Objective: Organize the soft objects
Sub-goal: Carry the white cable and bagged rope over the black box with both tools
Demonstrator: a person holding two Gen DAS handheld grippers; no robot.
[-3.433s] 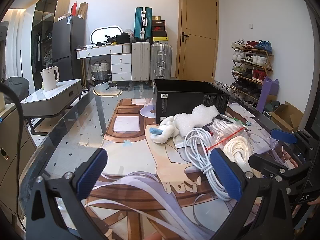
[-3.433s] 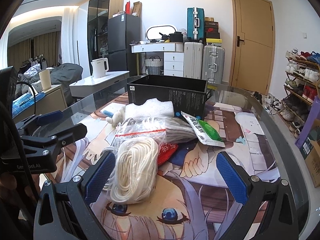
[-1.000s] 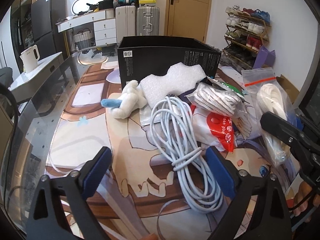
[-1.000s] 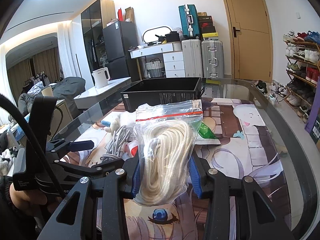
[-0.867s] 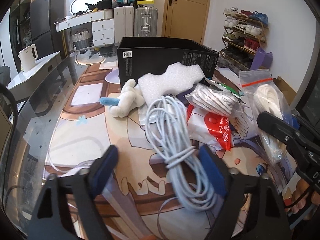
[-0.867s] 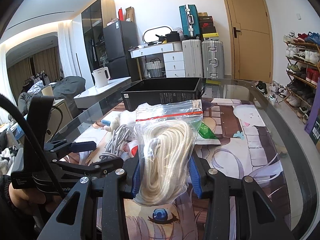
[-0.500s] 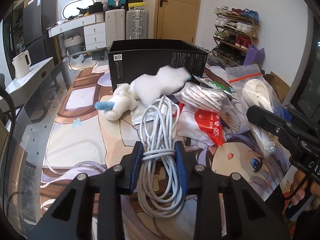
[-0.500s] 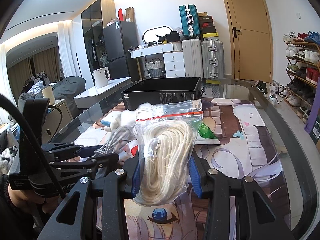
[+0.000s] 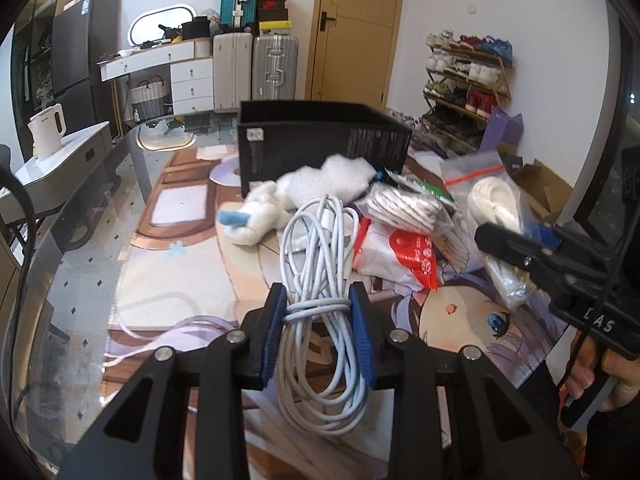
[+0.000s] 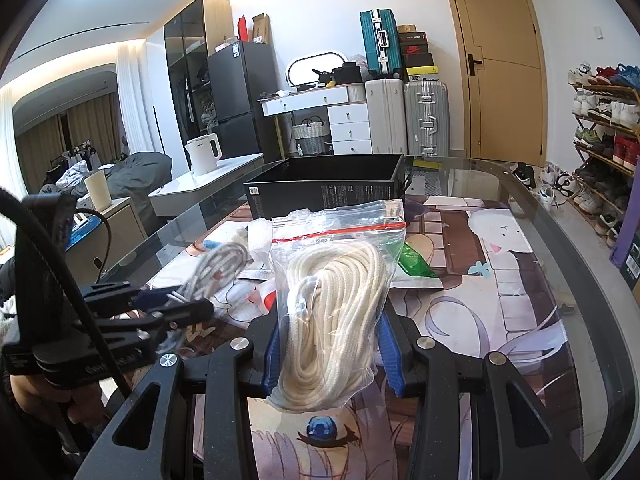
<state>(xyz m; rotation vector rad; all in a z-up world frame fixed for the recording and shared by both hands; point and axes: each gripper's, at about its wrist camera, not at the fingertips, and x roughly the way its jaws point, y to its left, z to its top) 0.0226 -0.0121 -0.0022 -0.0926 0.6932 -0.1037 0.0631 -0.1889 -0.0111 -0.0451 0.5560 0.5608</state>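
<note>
My left gripper is shut on a coiled white cable and holds it off the table. My right gripper is shut on a clear zip bag of cream rope, held above the table; the bag also shows in the left wrist view. On the table lie a white plush toy, a white foam piece, a bagged striped cord and a red-and-white packet. An open black box stands behind them and also shows in the right wrist view.
The glass table carries a printed cartoon mat. A green packet lies right of the pile. Beyond the table stand suitcases, a shoe rack, a side table with a kettle and a door.
My left gripper closed on the white cable and lifted it toward the pile. My right gripper keeps the rope bag raised and has hardly moved.
</note>
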